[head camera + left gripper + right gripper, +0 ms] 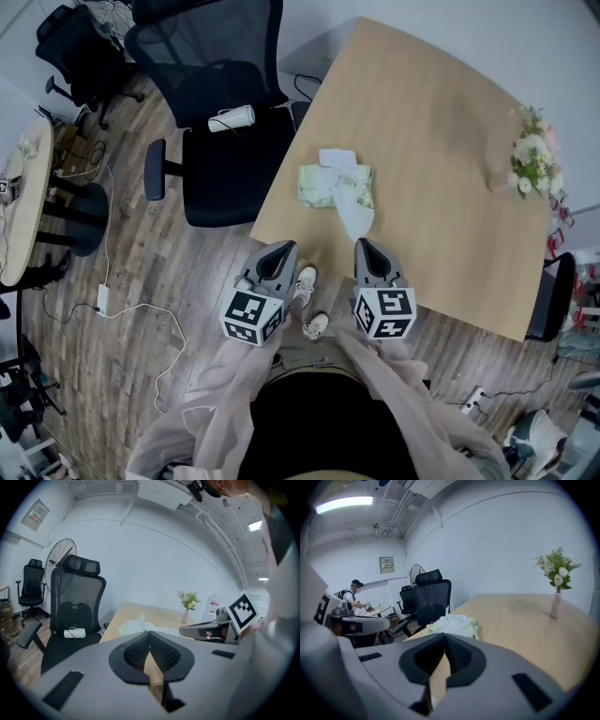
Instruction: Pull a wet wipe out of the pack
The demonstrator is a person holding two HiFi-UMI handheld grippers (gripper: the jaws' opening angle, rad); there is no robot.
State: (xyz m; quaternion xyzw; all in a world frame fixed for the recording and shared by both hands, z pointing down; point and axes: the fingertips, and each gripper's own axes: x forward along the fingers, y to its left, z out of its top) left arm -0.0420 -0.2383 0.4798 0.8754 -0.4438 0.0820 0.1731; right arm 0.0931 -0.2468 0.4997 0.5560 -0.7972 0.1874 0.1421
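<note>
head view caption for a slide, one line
Left gripper and right gripper, both shut, hover at the table edge, short of a pack with a wipe trailing out.

Wipe pack (336,186) pale green; wipe (354,217) white; table (441,141) light wood; chair (230,169) black; floor (202,281) grey-brown planks.
</note>
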